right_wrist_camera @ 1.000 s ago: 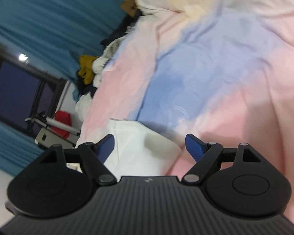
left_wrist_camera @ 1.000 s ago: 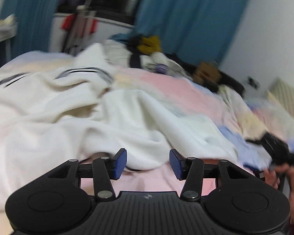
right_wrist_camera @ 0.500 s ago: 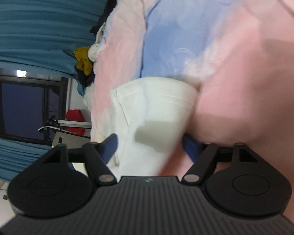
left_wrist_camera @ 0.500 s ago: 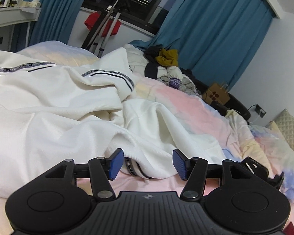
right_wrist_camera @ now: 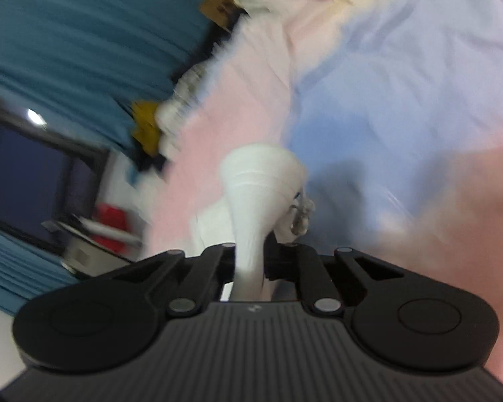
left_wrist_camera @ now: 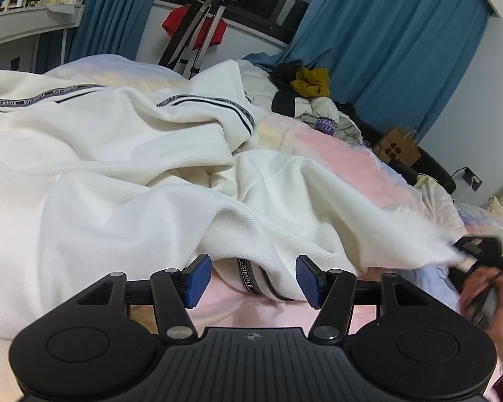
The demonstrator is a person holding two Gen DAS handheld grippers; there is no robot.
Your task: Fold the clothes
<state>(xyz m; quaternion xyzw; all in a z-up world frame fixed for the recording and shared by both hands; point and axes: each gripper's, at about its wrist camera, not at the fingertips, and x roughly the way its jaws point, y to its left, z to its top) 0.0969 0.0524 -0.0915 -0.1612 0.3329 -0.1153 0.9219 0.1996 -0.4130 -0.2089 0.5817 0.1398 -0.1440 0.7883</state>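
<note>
While the right tool (right_wrist_camera: 249, 264) pinches a bunched end of the white garment (left_wrist_camera: 124, 201), probably to pull it straight, the left tool (left_wrist_camera: 253, 279) waits with fingers spread at the striped hem. That garment sprawls crumpled on the bed (left_wrist_camera: 338, 154); its dark tape reads "SIMPLE".
</note>
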